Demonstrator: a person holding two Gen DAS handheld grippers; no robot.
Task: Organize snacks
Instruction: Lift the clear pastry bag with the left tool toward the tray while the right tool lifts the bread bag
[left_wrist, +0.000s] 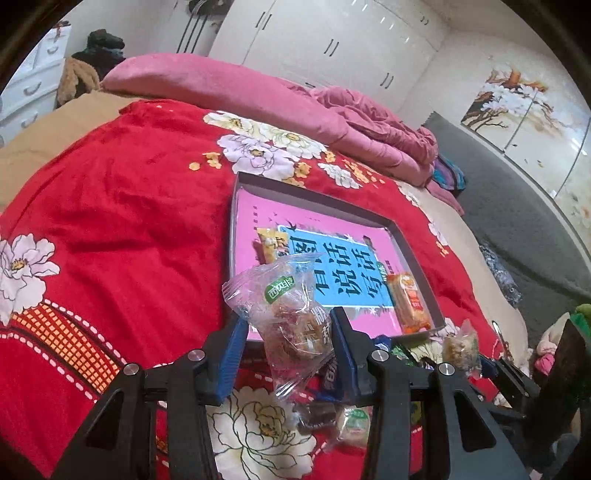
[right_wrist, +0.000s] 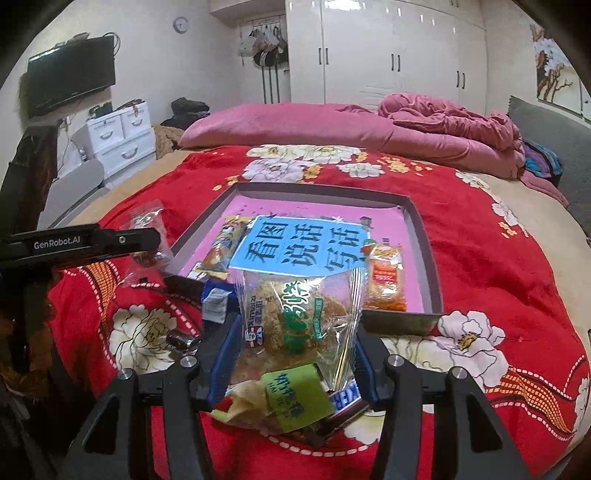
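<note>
1. Our left hand-held gripper (left_wrist: 291, 328) is clamped partway closed on a clear-wrapped pastry (left_wrist: 284, 314), held above the bed's red floral blanket (left_wrist: 122, 206).
2. Our right hand-held gripper (right_wrist: 295, 332) is pinched on a clear floss-bun pack (right_wrist: 299, 317).
3. The grey tray (right_wrist: 430, 258) ahead holds a pink book, an orange cracker pack (right_wrist: 384, 277) and a yellow snack bar (right_wrist: 221, 247).
4. Loose snacks (left_wrist: 332, 417) lie on the blanket just short of the tray.

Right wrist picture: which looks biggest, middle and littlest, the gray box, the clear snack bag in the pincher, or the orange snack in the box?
1. gray box
2. clear snack bag, though it sits closest to the camera, so it looks bigger than it is
3. orange snack
</note>
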